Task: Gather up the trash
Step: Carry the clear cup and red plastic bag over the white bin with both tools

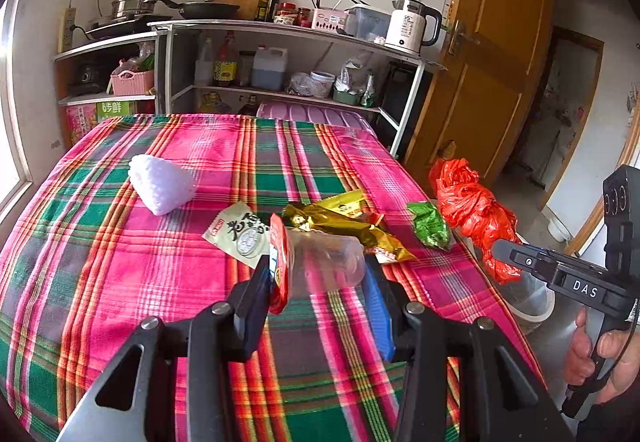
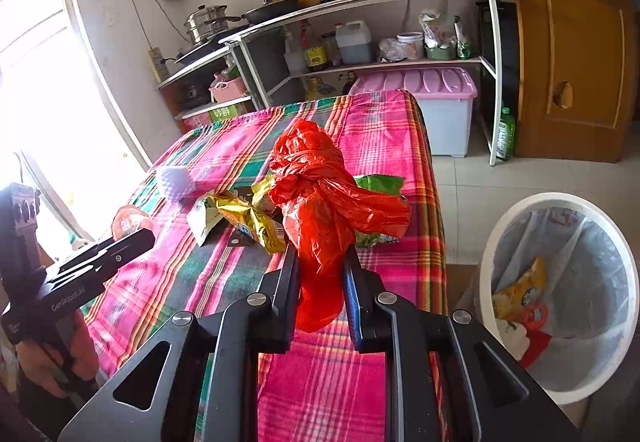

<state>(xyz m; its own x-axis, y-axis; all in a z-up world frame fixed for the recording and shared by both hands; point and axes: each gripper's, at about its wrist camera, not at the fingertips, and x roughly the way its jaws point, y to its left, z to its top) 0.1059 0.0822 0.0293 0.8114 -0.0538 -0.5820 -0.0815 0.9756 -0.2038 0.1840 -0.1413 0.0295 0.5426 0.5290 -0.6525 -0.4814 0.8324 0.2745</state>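
**Mia:** In the left wrist view, what is the left gripper [image 1: 320, 274] doing?

**Ben:** It is squeezing a clear plastic cup with a red peeled-back lid [image 1: 316, 262]. The cup is sitting sideways between the two black fingers, in the lower middle of the picture, just above the pink and green checked tablecloth [image 1: 120, 282].

**Mia:** What else is lying on the cloth?

**Ben:** A white foam fruit net [image 1: 162, 184] is lying at the middle left. A pale flat packet with dark writing [image 1: 236, 232], a shiny gold wrapper [image 1: 344, 228] and a crumpled green wrapper [image 1: 429, 225] are lying behind the cup. At the right edge, the right gripper [image 1: 506, 252] is pinching a crumpled red plastic bag [image 1: 472, 210].

**Mia:** Now the right wrist view?

**Ben:** The right gripper [image 2: 320, 266] is clamping the red plastic bag [image 2: 320, 202] in the middle of the picture. The bag is poking up above the fingers and hanging down below them too.

**Mia:** Where is the bin?

**Ben:** A round white bin with a clear liner [image 2: 560, 298] is standing on the floor at the lower right, beside the table. Some yellow and red trash is lying inside it. At the left edge, a hand [image 2: 44, 366] is holding the left gripper [image 2: 132, 236] with the cup's red lid [image 2: 128, 222] showing.
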